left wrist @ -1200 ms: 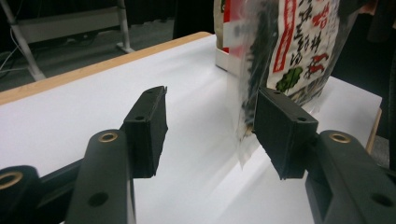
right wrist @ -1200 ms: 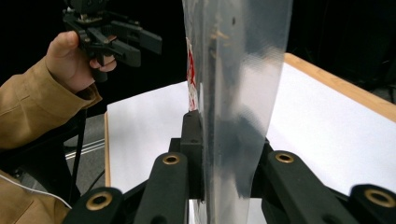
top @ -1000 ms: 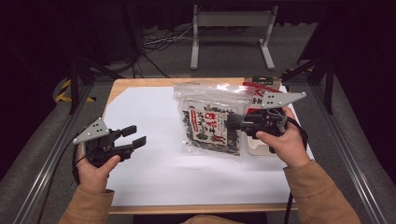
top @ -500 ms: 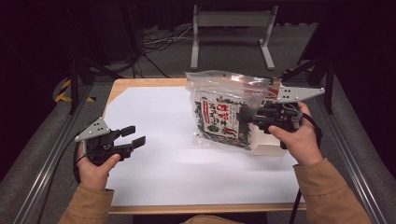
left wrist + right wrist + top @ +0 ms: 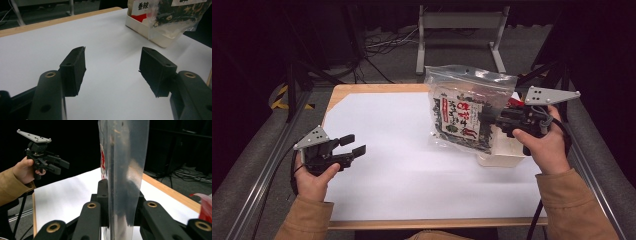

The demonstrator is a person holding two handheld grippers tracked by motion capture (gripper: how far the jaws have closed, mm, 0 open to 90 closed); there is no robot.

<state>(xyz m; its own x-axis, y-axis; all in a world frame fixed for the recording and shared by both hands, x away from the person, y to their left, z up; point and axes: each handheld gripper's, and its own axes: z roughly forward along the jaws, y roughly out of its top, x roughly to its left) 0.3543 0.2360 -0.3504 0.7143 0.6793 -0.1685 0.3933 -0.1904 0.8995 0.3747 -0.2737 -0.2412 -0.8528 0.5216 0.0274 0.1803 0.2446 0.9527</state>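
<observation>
While the right gripper (image 5: 486,120) pinches the seaweed bag (image 5: 464,117) aloft over the white tray (image 5: 502,157), the left gripper (image 5: 357,145) waits spread; lowering it seems next.

Colour rundown: the bag (image 5: 464,112) at about 2 o'clock on the table is clear, shiny plastic, stuffed with dark green-black bits, and has a white label with black lettering and a red patch. The tray (image 5: 504,152) under it is off-white/cream. The sheet (image 5: 412,165) covering the table is plain white with no pattern, and a light tan wood edge (image 5: 362,89) shows around it. Both the left gripper (image 5: 353,147) at 8 o'clock and the right gripper (image 5: 486,118) at 3 o'clock are matte black with brass-coloured rivets and a pale grey plate on top. The sleeves (image 5: 579,210) are mustard-tan. There's also a bit of red (image 5: 206,206) at 4 o'clock in the right gripper view.
</observation>
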